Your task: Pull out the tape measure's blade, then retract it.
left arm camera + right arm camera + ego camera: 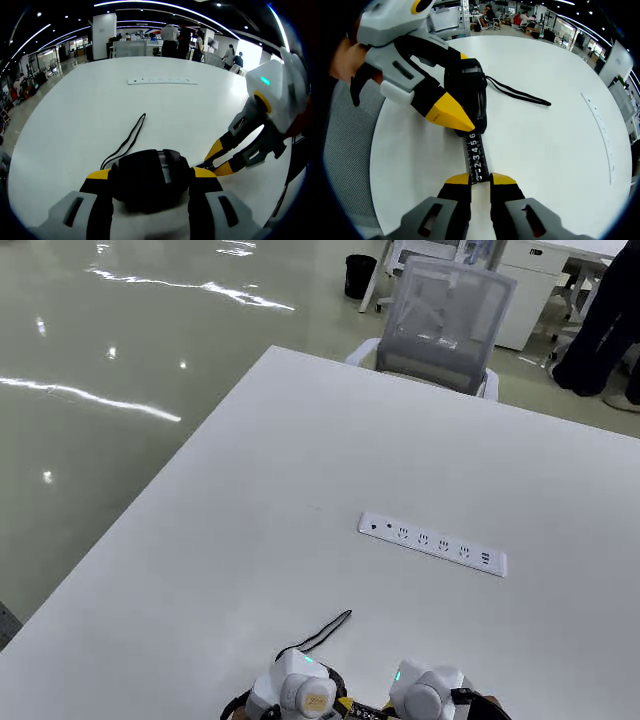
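Note:
The black tape measure [150,182] rests on the white table, and my left gripper [150,175] is shut on its case from both sides. A short length of blade [474,155], with numbers 2 to 6 showing, runs out of the case [467,92] along the tabletop. My right gripper [480,177] is shut on the blade's tip. The case's black wrist strap [520,95] trails away across the table. In the head view both grippers' white housings sit side by side at the bottom edge, with the strap [320,630] just ahead of them.
A white power strip [432,543] lies mid-table, beyond the grippers. A grey mesh chair [440,325] stands at the table's far edge. The table's left edge [150,500] drops to a shiny floor. People stand in the distance.

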{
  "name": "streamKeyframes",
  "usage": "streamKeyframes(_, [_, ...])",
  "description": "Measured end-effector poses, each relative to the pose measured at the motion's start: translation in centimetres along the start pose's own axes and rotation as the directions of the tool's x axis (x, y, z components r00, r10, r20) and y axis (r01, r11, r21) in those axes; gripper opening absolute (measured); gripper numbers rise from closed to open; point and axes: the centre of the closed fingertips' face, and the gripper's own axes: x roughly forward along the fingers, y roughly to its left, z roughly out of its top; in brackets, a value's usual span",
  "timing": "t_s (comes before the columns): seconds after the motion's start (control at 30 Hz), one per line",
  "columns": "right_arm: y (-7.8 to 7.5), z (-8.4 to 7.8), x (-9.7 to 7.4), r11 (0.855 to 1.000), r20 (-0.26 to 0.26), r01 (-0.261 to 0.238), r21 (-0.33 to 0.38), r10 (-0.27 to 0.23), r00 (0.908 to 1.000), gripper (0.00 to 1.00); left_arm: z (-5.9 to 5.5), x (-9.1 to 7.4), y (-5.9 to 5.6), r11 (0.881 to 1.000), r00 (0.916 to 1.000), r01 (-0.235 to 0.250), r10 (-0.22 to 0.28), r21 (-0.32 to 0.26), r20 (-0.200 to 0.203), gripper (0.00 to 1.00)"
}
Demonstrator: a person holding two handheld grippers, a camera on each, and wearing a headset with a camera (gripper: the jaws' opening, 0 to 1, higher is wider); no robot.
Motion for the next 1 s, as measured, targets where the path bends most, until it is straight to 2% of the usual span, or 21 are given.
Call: streamKeyframes(1.0, [0.3,1.5,0.7,1.000,0.011,-0.012,-0.004,0.012,0.9999,0.12,-0.1,0.3,-0.1,1.000,1.0000,0.002,-0.002,-0.003,0.000,0.57])
